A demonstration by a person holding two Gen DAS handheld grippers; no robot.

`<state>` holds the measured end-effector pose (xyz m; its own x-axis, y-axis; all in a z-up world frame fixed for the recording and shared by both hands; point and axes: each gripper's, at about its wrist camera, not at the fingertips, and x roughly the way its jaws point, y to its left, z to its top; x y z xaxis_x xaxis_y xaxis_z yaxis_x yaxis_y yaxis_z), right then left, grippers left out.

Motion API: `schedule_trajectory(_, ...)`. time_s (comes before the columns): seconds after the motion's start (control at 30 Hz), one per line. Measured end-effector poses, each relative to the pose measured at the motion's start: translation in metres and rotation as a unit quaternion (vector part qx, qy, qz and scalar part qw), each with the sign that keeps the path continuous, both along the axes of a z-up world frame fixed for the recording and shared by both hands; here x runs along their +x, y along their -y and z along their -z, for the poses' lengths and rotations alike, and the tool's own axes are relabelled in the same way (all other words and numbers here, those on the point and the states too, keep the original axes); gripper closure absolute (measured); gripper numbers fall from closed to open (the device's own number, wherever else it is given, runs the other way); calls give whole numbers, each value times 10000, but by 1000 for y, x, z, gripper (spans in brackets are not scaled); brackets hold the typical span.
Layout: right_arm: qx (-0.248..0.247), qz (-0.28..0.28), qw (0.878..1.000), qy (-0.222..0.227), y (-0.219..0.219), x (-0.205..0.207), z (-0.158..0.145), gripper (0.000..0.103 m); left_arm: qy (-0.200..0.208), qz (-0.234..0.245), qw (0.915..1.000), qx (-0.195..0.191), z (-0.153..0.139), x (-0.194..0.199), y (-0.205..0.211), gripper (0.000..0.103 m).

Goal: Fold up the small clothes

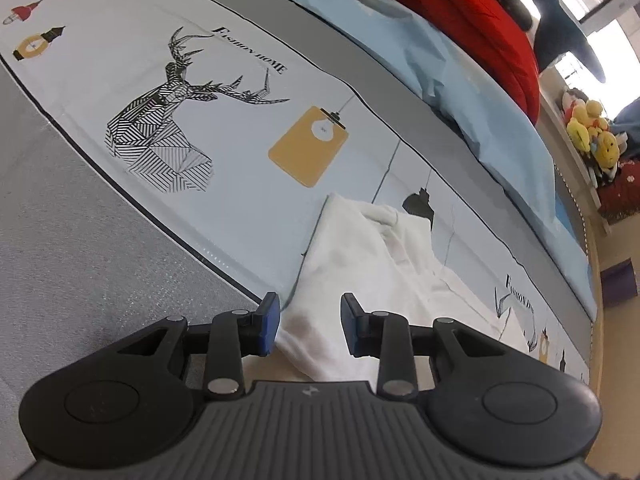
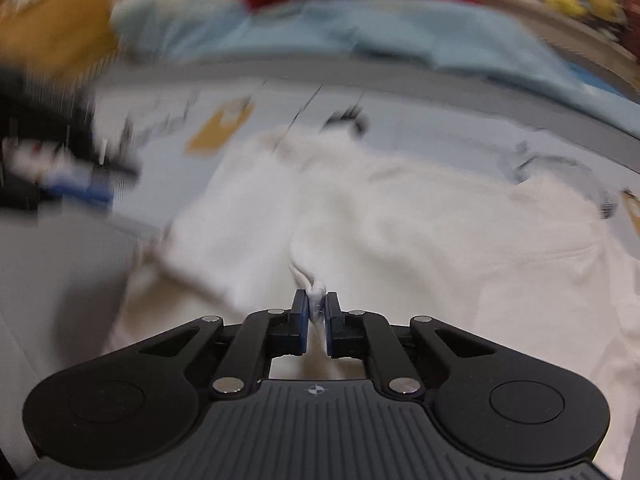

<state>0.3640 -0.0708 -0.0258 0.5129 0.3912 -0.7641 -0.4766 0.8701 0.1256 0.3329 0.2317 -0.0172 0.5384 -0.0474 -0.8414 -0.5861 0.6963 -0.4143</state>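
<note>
A small white garment (image 1: 360, 276) lies on a printed bed sheet (image 1: 224, 140), partly folded. In the left wrist view my left gripper (image 1: 310, 326) is open and empty, its blue pads just above the garment's near edge. In the blurred right wrist view the white garment (image 2: 400, 216) spreads ahead, and my right gripper (image 2: 318, 314) is shut on a bunched fold of it. The left gripper also shows in the right wrist view (image 2: 80, 184) at the far left, beside the garment.
A light blue blanket (image 1: 460, 80) and a red folded cloth (image 1: 460, 12) lie along the far side of the bed. Yellow plush toys (image 1: 592, 128) sit on a shelf at right. The grey mattress edge (image 1: 80, 240) is at left.
</note>
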Motion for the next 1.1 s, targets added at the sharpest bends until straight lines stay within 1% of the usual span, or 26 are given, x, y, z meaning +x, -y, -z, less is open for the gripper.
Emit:
schedule_trajectory(0.07, 325, 384, 9980, 388, 30, 3, -23, 97, 0, -2, 10000, 2, -1, 1, 0, 67)
schedule_trajectory(0.13, 362, 977, 9908, 869, 64, 9, -39, 97, 9, 34, 10000, -7, -1, 1, 3, 67)
schedule_trajectory(0.17, 415, 1422, 9838, 1011, 87, 12, -45, 97, 14, 57, 10000, -5, -1, 1, 4, 67)
schedule_trajectory(0.2, 541, 1977, 9732, 1046, 115, 16, -49, 97, 11, 73, 10000, 5, -1, 1, 5, 67)
schedule_trajectory(0.27, 753, 2880, 9505, 888, 167, 23, -46, 97, -8, 115, 9999, 42, 1, 2, 9, 67)
schedule_trajectory(0.3, 769, 3262, 9393, 726, 190, 26, -40, 97, -30, 156, 9998, 81, 2, 3, 11, 67)
schedule_trajectory(0.33, 724, 3567, 9301, 489, 211, 29, -31, 97, -71, 190, 9997, 134, 4, 4, 13, 67)
schedule_trajectory(0.43, 759, 4117, 9079, -211, 250, 31, -5, 97, -222, 249, 9992, 232, 12, 7, 18, 67)
schedule_trajectory(0.47, 826, 4219, 9020, -396, 258, 30, 2, 97, -262, 276, 9990, 243, 15, 8, 20, 67)
schedule_trajectory(0.5, 862, 4254, 8994, -528, 260, 28, 6, 97, -299, 308, 9987, 258, 17, 9, 22, 67)
schedule_trajectory(0.57, 863, 4233, 8997, -624, 255, 27, 11, 97, -334, 376, 9983, 283, 21, 11, 27, 67)
schedule_trajectory(0.63, 857, 4182, 9018, -669, 254, 27, 10, 96, -383, 451, 9978, 298, 26, 13, 32, 67)
schedule_trajectory(0.7, 902, 4153, 9009, -884, 253, 30, 12, 92, -489, 475, 9973, 279, 32, 15, 34, 67)
schedule_trajectory(0.73, 971, 4161, 8984, -1015, 255, 33, 18, 90, -544, 471, 9970, 269, 36, 15, 35, 67)
schedule_trajectory(0.77, 1065, 4220, 8940, -1060, 257, 33, 21, 85, -580, 464, 9969, 267, 37, 15, 35, 67)
schedule_trajectory(0.8, 1194, 4269, 8901, -1054, 261, 33, 24, 72, -596, 461, 9968, 280, 38, 15, 35, 67)
schedule_trajectory(0.83, 1332, 4297, 8869, -1049, 264, 34, 27, 61, -594, 465, 9967, 301, 38, 15, 36, 67)
schedule_trajectory(0.87, 1442, 4286, 8851, -1100, 267, 37, 31, 58, -571, 479, 9967, 323, 37, 15, 36, 67)
schedule_trajectory(0.93, 1659, 4176, 8859, -1154, 268, 41, 36, 58, -534, 516, 9966, 364, 35, 16, 39, 67)
schedule_trajectory(1.1, 1823, 4202, 8812, -1172, 273, 55, 46, 59, -571, 573, 9960, 383, 37, 20, 42, 67)
